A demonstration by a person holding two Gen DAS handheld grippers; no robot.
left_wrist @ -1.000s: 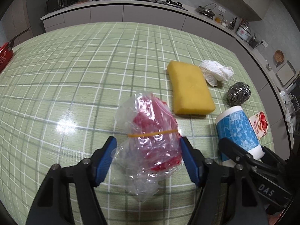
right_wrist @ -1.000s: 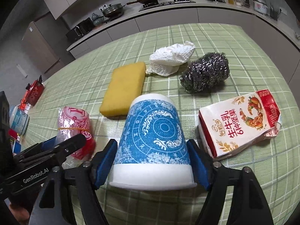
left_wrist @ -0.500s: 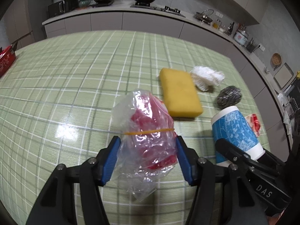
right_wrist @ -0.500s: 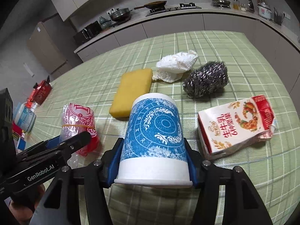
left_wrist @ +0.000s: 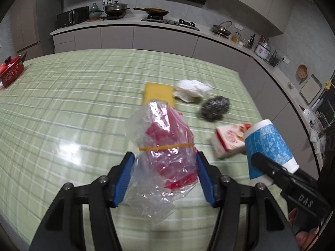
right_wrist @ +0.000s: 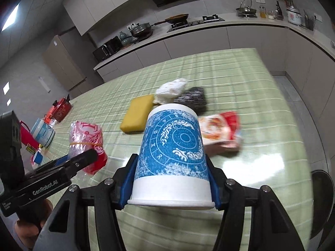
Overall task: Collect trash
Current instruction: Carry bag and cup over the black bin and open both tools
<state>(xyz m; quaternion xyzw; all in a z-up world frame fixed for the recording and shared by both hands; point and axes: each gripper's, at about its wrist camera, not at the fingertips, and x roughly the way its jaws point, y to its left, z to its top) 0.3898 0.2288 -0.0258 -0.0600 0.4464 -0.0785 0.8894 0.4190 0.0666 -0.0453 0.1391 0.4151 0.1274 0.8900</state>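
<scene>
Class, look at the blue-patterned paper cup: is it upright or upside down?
Upside down. In the right wrist view the paper cup shows its wide rolled rim at the bottom, clamped between the right hand-held gripper pads.

Red pot (left_wrist: 10, 71) at table edge; wok (left_wrist: 155, 10), microwave (left_wrist: 72, 17) on counter

Bare tablecloth (left_wrist: 73, 96) left, yellow sponge (left_wrist: 158, 94), scourer (left_wrist: 215, 107), apparently a carton (left_wrist: 228, 139) crowding right

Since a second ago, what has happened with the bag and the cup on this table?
Both tools closed and lifted. The left tool squeezed the plastic bag and raised it off the table; the right tool clamped the blue cup and raised it too. The sponge, tissue, steel scrubber and carton stayed put.
</scene>
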